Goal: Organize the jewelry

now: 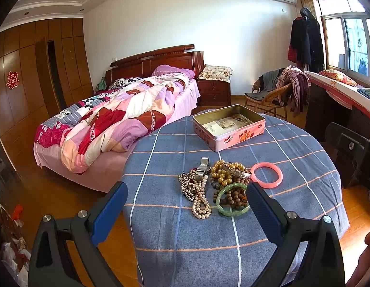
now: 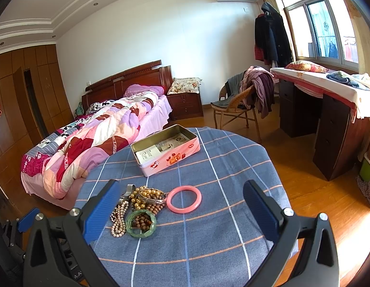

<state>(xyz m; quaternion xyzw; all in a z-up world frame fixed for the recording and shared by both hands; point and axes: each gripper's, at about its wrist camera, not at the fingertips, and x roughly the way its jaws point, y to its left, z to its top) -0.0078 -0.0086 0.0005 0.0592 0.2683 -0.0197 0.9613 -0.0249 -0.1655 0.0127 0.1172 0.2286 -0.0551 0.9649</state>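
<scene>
Nothing is sitting in the pink tin (image 1: 229, 128) yet; the jewelry pile (image 1: 213, 185) is lying untouched on the tabletop (image 1: 292, 167) near it. Both the left tool (image 1: 187, 209) and the right tool (image 2: 181, 210) are gaping wide, holding nothing.

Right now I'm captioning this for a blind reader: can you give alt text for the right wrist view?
An open right gripper hovers over a round table in blue checked cloth, facing a pink bangle beside a heap of beads. Behind stands an open pink tin, with a bed beyond.
</scene>
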